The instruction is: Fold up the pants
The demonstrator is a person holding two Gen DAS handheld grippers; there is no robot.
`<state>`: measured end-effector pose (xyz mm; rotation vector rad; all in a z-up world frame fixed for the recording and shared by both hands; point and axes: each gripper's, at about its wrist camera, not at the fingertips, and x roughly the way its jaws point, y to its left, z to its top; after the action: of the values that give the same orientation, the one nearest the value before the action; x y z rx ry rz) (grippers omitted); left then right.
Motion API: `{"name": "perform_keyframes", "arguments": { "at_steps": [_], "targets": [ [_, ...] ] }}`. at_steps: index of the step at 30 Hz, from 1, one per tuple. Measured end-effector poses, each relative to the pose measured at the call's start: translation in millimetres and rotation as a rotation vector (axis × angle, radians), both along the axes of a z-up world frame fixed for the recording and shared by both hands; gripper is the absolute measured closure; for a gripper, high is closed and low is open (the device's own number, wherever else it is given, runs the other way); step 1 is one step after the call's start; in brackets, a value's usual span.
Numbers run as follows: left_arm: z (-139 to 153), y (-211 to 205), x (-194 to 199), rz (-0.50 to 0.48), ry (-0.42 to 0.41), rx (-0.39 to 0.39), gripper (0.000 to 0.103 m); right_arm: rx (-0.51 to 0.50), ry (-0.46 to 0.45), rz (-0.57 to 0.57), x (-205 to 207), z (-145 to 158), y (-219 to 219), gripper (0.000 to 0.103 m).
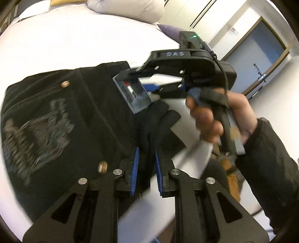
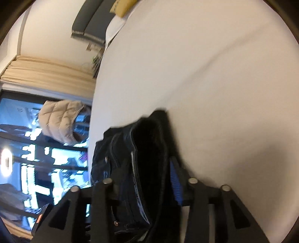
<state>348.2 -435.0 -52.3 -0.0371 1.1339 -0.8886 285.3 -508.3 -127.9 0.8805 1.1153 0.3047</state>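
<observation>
Black pants [image 1: 56, 115] with a grey stitched back pocket and copper rivets lie on the white bed [image 1: 74, 43]. My left gripper [image 1: 147, 155] sits at their right edge, its blue pads [image 1: 136, 162] pinching a raised fold of the black cloth. A hand [image 1: 214, 115] holds my right gripper [image 1: 147, 82] just beyond that fold, jaws apart with white bed showing between them. In the right wrist view a thick folded bundle of the pants [image 2: 142, 153] stands between my right gripper's [image 2: 145, 164] fingers; the right blue pad [image 2: 175, 183] is bare and the left finger is hidden behind cloth.
Pale pillows [image 1: 127, 9] and a purple cushion [image 1: 170, 30] lie at the bed's far end, with a blue door [image 1: 261, 46] beyond. A dark sleeve [image 1: 271, 158] fills the right. A beige quilted jacket [image 2: 59, 121] hangs before a dark window [image 2: 28, 158]; white bed [image 2: 205, 74] spreads right.
</observation>
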Motion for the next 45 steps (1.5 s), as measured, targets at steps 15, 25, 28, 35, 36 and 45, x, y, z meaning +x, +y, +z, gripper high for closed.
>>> {"name": "perform_keyframes", "arguments": {
  "at_steps": [15,25,28,35,36,45],
  "targets": [
    [-5,107,57,0.158,0.005,-0.052,0.086,-0.189,-0.009,0.214,-38,17,70,0.076],
    [-39,126,64,0.198,0.067,-0.051,0.086,-0.072,-0.078,0.086,-60,0,33,0.103],
    [-20,140,71,0.264,-0.007,-0.041,0.086,-0.15,-0.136,0.073,-64,25,28,0.057],
    [-24,131,99,0.251,-0.014,-0.046,0.086,-0.07,-0.235,0.045,-53,47,19,0.038],
    [-34,126,106,0.228,0.018,-0.01,0.085,-0.091,-0.208,0.064,-49,40,23,0.038],
    [-11,159,75,0.305,-0.094,-0.021,0.085,-0.096,-0.187,-0.072,-59,42,-13,0.032]
  ]
}}
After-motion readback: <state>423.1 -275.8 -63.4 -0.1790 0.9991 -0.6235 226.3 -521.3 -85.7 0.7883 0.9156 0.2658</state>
